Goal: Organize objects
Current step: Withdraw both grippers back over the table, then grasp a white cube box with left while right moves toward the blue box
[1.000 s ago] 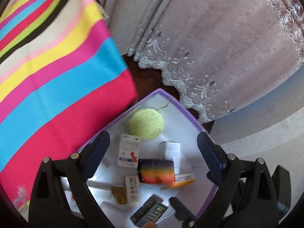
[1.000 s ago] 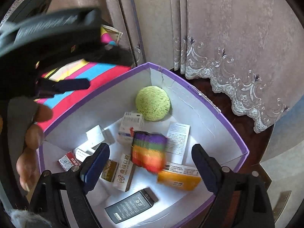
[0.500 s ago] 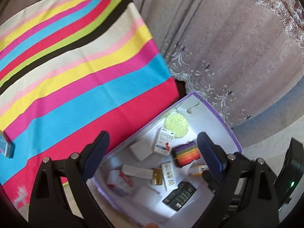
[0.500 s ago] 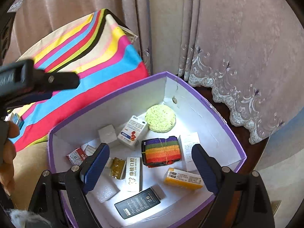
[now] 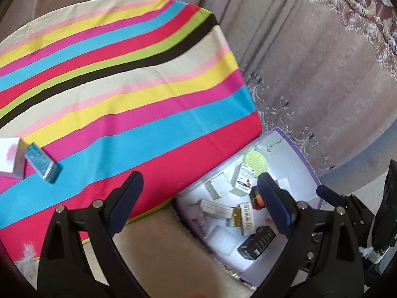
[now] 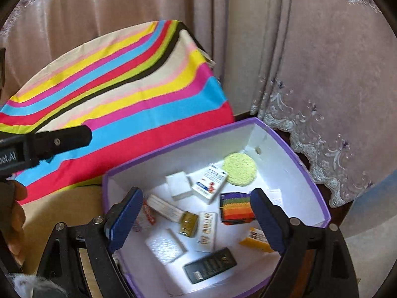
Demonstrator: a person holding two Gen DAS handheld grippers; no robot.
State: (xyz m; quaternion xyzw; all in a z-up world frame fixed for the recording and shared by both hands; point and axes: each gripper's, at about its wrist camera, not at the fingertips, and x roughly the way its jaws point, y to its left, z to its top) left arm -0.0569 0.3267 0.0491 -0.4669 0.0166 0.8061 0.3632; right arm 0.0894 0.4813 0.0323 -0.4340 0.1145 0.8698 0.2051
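Note:
A purple-rimmed white box stands on the floor beside a striped cloth. Inside lie a rainbow-striped block, a green round sponge, a dark box, a yellow box and several small white packets. On the cloth at far left sit a blue packet and a white-pink box. My left gripper hangs open and empty over the cloth's edge. My right gripper hangs open and empty above the box.
Mauve curtains with lace hems hang behind the box and cloth. A beige cushion-like surface lies under the cloth's near edge. The left gripper's body and a hand show at the left of the right wrist view.
The rainbow block, mid-fall one second ago, now rests in the box. Both grippers have drawn up and away from the box; the left view has swung left over the striped cloth, revealing the blue packet.

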